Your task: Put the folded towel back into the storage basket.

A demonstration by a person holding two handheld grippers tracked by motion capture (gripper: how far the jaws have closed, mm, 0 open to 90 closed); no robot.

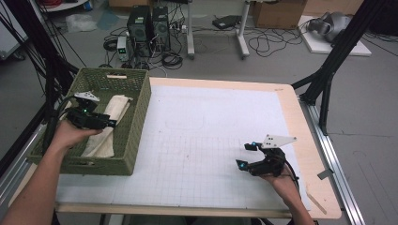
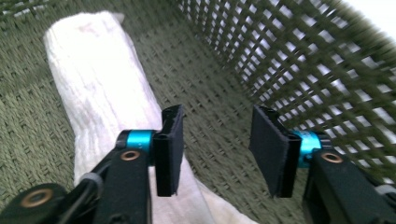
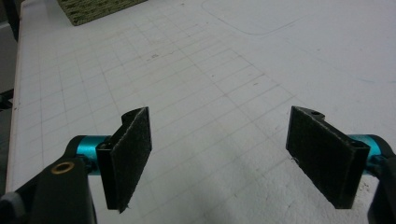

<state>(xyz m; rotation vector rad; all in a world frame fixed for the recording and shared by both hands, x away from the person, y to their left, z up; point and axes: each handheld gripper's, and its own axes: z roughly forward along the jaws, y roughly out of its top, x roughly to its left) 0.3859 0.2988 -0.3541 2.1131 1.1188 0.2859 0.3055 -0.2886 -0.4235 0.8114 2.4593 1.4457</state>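
Note:
A green woven basket stands at the table's left side. A folded white cloth lies lengthwise on its floor. My left gripper hovers inside the basket just above the cloth. In the left gripper view its jaws stand apart with nothing between the pads, and the white cloth lies below and to the left of them. My right gripper rests low over the white gridded mat near the front right. Its jaws stand wide apart over bare mat.
The basket's mesh wall rises close on the right of the left gripper. A corner of the basket lies far ahead of the right gripper. Black frame legs stand off the table's right rear corner. Computers and cables lie on the floor behind.

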